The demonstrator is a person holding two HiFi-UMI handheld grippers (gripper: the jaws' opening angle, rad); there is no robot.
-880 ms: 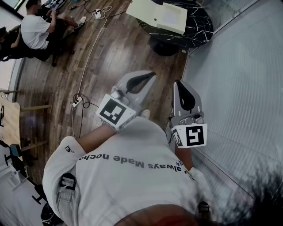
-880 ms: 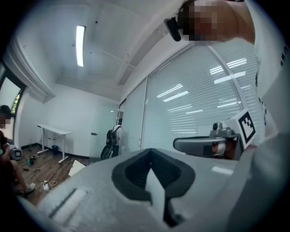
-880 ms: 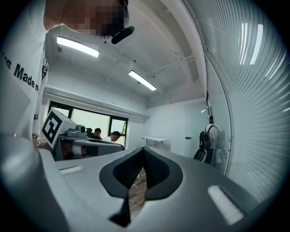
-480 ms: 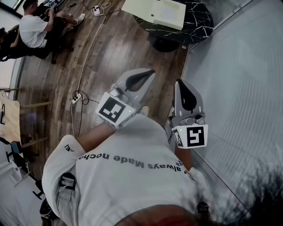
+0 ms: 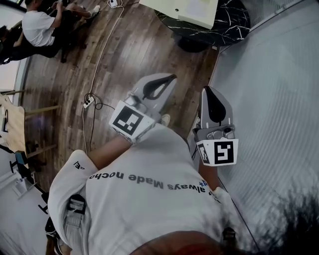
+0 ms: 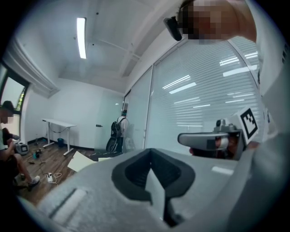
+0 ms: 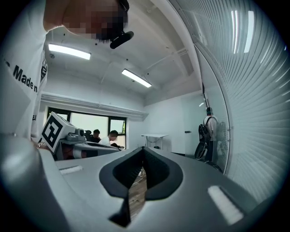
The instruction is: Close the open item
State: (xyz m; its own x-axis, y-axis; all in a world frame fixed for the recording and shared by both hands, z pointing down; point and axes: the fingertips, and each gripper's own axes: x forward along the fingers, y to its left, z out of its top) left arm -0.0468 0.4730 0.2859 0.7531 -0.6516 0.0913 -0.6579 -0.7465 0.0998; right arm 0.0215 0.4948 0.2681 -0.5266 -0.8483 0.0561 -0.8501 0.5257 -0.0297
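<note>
One pale flat box (image 5: 183, 10) lies open on the one dark round surface (image 5: 229, 22) at the far end of the room, well apart from both tools. Bare wooden floor (image 5: 124, 55) lies between. There are two tools, each closed on nothing. The left tool (image 5: 171, 78) and the right tool (image 5: 206, 90) are side by side, near the person's white shirt (image 5: 144, 199). A glass wall (image 5: 279, 89) with blinds runs along the right. Left on the floor lies one power strip (image 5: 87, 102) with its cable. At the far left is one seated person (image 5: 37, 27).
</note>
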